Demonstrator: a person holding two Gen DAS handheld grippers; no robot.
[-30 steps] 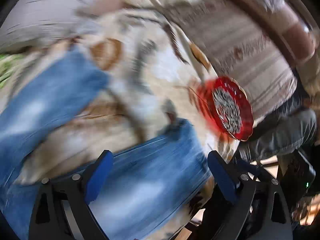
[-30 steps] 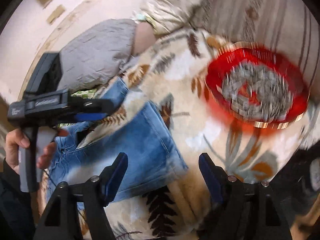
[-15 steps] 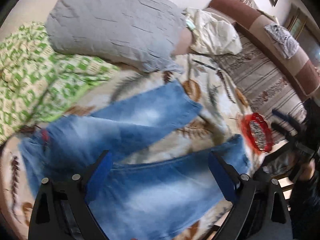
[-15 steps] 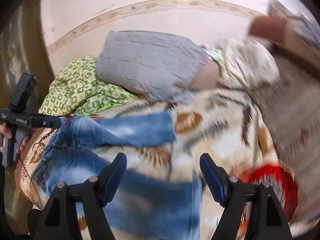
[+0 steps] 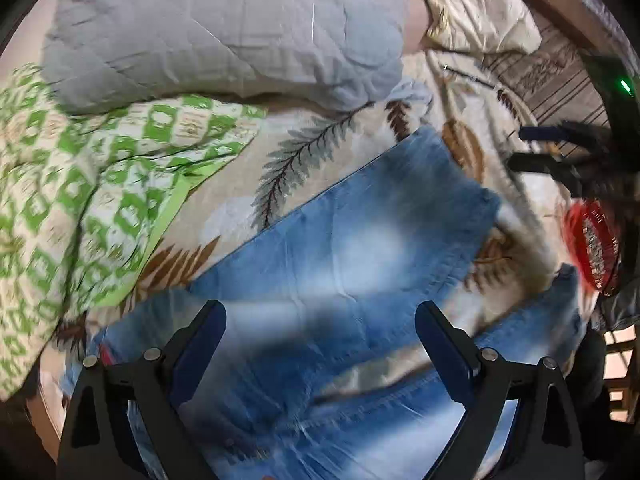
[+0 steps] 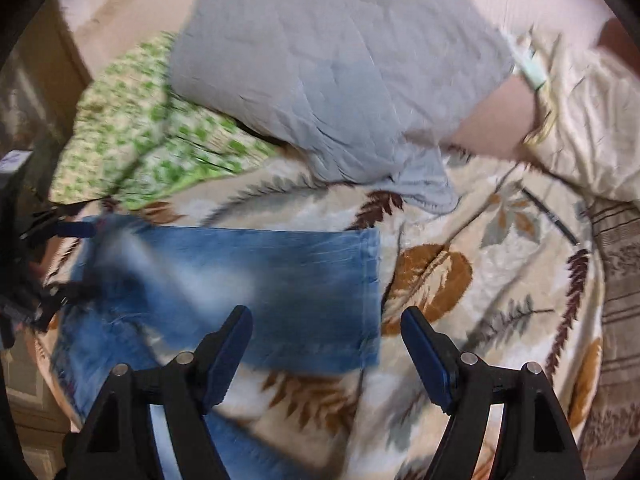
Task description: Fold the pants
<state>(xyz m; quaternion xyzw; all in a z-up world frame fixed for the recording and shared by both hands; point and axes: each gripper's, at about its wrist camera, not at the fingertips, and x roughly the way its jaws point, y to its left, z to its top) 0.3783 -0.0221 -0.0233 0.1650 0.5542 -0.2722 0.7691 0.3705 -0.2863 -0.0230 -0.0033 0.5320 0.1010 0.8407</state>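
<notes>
Blue jeans (image 5: 360,248) lie spread on a leaf-patterned blanket (image 5: 320,148), the two legs apart. My left gripper (image 5: 320,320) hovers over the upper leg near the waist end, open, with nothing between its blue pads. In the right wrist view the far leg (image 6: 280,276) runs across, its hem (image 6: 370,300) just above the gap of my right gripper (image 6: 326,316), which is open and holds nothing. The right gripper (image 5: 560,152) shows at the right edge of the left view. The left gripper (image 6: 52,232) shows blurred at the left edge of the right view.
A grey quilted pillow (image 5: 224,28) and a green patterned cloth (image 5: 92,184) lie beyond the jeans. A cream cloth (image 6: 592,120) sits at the far right, by a striped sofa (image 6: 620,280). A red dish (image 5: 592,248) rests on the blanket beside the leg ends.
Both views have swung away from the red dish toward the pillow and green cloth, the right one also rolling. The jeans lie as before. Both grippers stay open and hold nothing.
</notes>
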